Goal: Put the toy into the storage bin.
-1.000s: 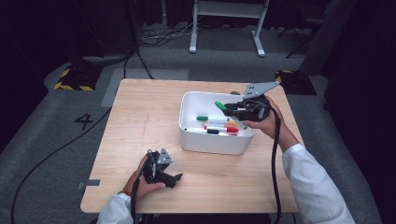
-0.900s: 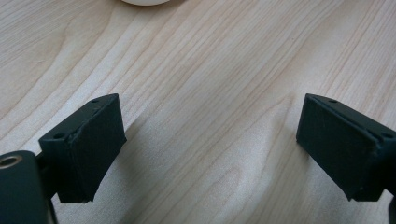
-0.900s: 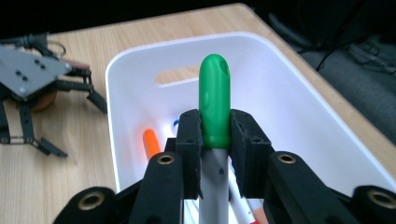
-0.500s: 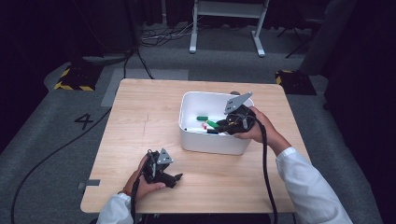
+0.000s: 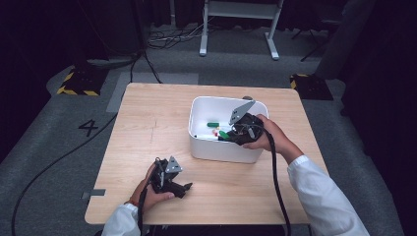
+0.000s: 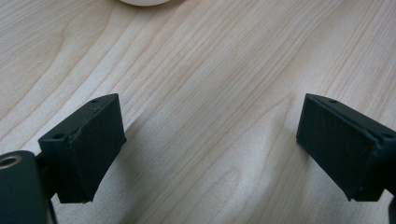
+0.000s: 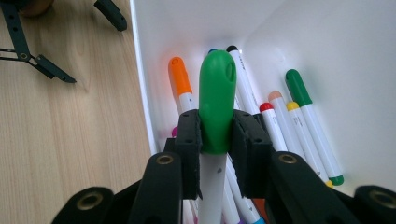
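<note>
A: Gripping tight — your right gripper [image 7: 216, 133] is clenched on the green-capped marker [image 7: 216, 100], pads biting right at the base of the cap, white barrel running down betw. the jaws. Jaws haven't budged vs a sec ago.

B: What changed then?

A: Your right hand. A sec ago it was up over the far right edge of the white bin [image 5: 202, 147], marker clear above the rim. Now, in the high view, it has come down and in, gripper [image 5: 231, 133] dipped inside the bin w/ the marker pointing toward the pile. Reads as a put-in step nearly done — release is what's left, imo.

B: Marker look?

A: Fat rounded green cap w/ a small oval dimple near the tip, white body, small dark dot on the barrel. It sits above the other markers [image 7: 299, 135] (orange, red, yellow, green caps) lying on the bin floor; can't tell if it touches any yet.

B: Left side?

A: Your left gripper [image 6: 210, 154] is released, jaws wide apart, nothing betw. them, just bare wood of the table [image 6: 224, 70]. It rests near the front edge in the high view [image 5: 172, 184], well apart from the bin, same spot as a sec ago.
</note>
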`<state>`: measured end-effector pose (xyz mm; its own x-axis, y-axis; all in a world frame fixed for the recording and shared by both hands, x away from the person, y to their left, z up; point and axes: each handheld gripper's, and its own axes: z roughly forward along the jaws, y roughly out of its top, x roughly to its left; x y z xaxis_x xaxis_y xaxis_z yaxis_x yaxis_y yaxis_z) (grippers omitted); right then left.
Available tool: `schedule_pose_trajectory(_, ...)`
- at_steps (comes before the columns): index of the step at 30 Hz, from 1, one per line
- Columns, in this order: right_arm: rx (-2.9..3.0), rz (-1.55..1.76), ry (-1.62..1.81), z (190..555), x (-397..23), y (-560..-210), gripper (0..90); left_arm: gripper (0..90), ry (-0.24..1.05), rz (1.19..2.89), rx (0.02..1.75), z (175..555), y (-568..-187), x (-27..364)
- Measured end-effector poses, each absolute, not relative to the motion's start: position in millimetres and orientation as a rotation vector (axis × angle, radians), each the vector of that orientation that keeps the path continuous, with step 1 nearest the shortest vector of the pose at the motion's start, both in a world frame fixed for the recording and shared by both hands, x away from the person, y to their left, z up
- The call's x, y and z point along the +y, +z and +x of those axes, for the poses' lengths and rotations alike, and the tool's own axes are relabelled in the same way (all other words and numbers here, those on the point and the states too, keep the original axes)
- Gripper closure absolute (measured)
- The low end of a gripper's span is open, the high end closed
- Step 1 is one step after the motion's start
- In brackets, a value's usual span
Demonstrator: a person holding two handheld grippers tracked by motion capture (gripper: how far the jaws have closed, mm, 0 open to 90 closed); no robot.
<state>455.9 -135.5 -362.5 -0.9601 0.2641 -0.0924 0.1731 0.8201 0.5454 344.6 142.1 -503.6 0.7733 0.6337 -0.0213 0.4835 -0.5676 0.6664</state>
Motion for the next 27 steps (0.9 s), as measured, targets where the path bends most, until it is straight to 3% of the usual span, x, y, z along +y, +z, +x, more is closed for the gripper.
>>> schedule_pose_trajectory(16,2.8,0.377,0.846,456.0,-133.7,-362.5,65.8,8.0,0.287,2.287,0.827,344.6,-503.6,142.0)
schedule_pose_trajectory(23,2.779,0.401,0.839,457.0,-135.0,-362.6,57.7,8.0,0.287,2.287,0.827,344.7,-503.6,142.0)
schedule_pose_trajectory(27,2.746,0.432,0.838,458.2,-136.8,-362.0,46.4,8.0,0.288,2.288,0.827,344.7,-503.6,142.0)
